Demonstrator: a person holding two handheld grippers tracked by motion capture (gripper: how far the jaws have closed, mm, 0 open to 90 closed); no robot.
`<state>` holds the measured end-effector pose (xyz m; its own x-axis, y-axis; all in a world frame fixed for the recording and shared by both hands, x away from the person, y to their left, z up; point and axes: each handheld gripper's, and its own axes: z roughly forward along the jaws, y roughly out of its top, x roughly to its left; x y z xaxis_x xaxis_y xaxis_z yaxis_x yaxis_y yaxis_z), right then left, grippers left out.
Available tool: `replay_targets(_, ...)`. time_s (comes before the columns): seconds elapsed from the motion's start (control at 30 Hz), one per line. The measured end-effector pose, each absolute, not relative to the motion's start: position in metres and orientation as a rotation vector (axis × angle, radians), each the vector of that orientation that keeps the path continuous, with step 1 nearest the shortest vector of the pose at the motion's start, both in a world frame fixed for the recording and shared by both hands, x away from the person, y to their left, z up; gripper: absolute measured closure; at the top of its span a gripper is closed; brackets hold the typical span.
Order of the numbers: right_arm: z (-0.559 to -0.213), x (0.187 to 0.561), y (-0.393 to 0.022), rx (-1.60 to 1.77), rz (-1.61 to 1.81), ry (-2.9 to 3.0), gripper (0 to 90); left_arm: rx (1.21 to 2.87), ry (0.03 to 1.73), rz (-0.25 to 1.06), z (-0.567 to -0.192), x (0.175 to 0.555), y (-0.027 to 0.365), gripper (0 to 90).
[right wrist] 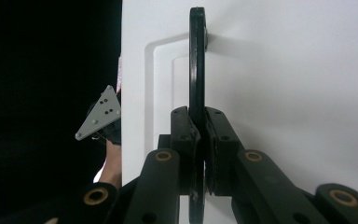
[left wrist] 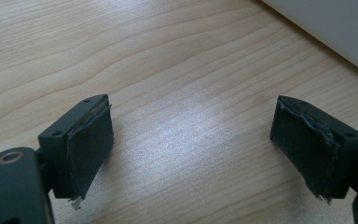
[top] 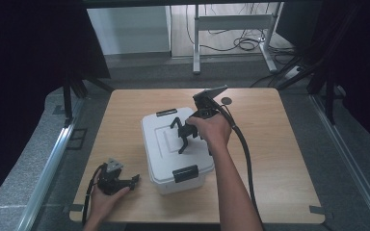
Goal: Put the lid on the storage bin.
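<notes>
In the high view, a white plastic storage box (top: 173, 149) with a lid sits near the middle of the wooden table (top: 279, 159), with a black latch (top: 185, 173) on its near end and a dark latch (top: 166, 112) on its far end. The right gripper (top: 185, 137) hangs over the lid, jaws pointing down at the black carry handle (top: 179, 126), which stands raised off the lid. The left gripper (top: 134, 180) rests at the near left corner of the table, just beside the box, held in the person's left hand (top: 103, 199). In the left gripper view, the two black pads (left wrist: 91, 144) stand wide apart with nothing between them, over bare wood grain (a corner of the white box shows at the upper right). In the right gripper view, the jaws are clamped tight on the thin black handle, seen edge-on against the white lid (right wrist: 284, 70); at the lid's left edge the other gripper's grey three-cornered plate (right wrist: 99, 114) shows farther off.
</notes>
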<state>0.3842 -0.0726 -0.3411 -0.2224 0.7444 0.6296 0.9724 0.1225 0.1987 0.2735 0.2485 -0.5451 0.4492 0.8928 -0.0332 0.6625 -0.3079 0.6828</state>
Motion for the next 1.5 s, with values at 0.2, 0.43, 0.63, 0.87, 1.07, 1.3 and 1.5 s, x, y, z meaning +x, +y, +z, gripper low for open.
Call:
replay_targets(0.2,-0.344,0.385,-0.072,-1.678,-0.831,-2.024,83.6,2.072,1.295,0.471,-0.545,0.273,0.248,13.1)
replay_targets(0.43,-0.348,0.386,-0.070,-1.705,-0.834,-2.002,83.5,2.073,1.294,0.471,-0.545,0.273,0.248,13.1)
replay_targets(0.63,-0.354,0.387,-0.068,-1.719,-0.842,-1.984,83.4,2.074,1.293,0.470,-0.545,0.273,0.248,13.1)
replay_targets(0.87,-0.360,0.388,-0.069,-1.724,-0.839,-1.978,83.4,2.075,1.291,0.470,-0.545,0.273,0.248,13.1)
replay_targets(1.07,-0.369,0.388,-0.068,-1.729,-0.832,-1.969,83.4,2.084,1.287,0.469,-0.545,0.273,0.249,13.1)
replay_targets(1.3,-0.369,0.388,-0.068,-1.721,-0.831,-1.984,81.5,2.084,1.286,0.468,-0.545,0.273,0.249,13.1)
replay_targets(1.5,-0.369,0.387,-0.071,-1.696,-0.847,-2.010,76.0,2.084,1.286,0.468,-0.545,0.273,0.249,13.1)
